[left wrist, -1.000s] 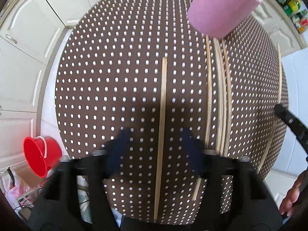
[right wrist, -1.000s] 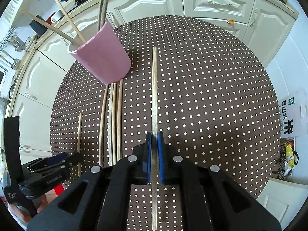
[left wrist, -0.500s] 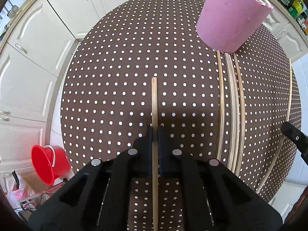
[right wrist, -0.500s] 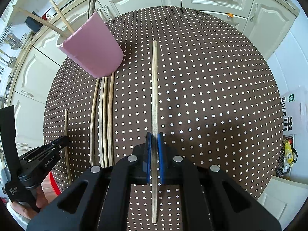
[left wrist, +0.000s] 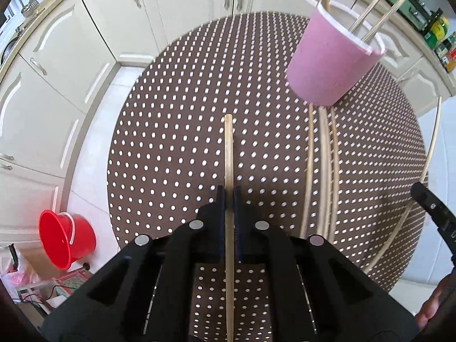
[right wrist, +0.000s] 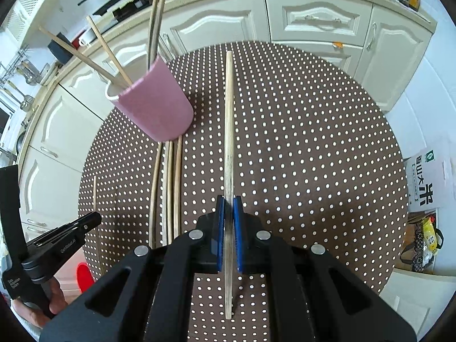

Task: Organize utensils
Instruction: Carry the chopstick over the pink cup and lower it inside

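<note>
Left wrist view: left hand-held gripper (left wrist: 228,196) clenched on a chopstick (left wrist: 228,154) above the dotted bench (left wrist: 171,142) | right hand-held gripper (right wrist: 228,208) grasping a second chopstick (right wrist: 229,131) | risk: slim, smooth wooden sticks may pivot and miss the pink cup (left wrist: 330,65) at far right | three loose chopsticks (left wrist: 322,171) lie near it

The pink cup (left wrist: 330,65) hides the far ends of three chopsticks (left wrist: 325,171) lying behind it.
</note>
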A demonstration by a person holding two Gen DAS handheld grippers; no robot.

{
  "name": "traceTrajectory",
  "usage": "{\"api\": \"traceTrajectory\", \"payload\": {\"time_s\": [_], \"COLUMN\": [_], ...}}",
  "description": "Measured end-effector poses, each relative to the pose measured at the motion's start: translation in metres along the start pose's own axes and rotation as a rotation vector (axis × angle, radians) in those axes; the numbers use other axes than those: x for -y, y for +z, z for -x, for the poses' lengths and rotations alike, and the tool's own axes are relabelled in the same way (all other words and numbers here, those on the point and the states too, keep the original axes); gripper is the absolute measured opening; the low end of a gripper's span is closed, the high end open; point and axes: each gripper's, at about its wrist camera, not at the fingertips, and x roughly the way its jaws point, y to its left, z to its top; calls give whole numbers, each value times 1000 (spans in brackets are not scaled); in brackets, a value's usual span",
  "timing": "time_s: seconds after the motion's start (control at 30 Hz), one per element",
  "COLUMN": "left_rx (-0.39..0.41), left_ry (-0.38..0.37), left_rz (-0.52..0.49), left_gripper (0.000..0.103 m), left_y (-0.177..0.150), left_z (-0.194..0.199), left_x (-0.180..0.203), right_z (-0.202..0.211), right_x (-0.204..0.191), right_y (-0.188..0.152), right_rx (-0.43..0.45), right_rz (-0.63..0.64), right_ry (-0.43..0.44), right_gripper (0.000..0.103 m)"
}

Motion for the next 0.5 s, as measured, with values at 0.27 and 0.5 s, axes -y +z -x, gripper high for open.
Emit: {"api": "traceTrajectory", "payload": {"time_s": [0.27, 0.5], "left_rx": [89, 157], "left_ry": [-20, -36], "left_rz": [12, 24], "left_gripper": [6, 6], "left_y": [7, 13], "left_z": [44, 57], "left_x": [6, 12], "right_z": [20, 41], "right_x": [0, -3], "right_y": [7, 16], "right_rx": [71, 137], "right_rz": [-5, -18], "right_ry": [21, 42], "right_gripper": [5, 5]}}
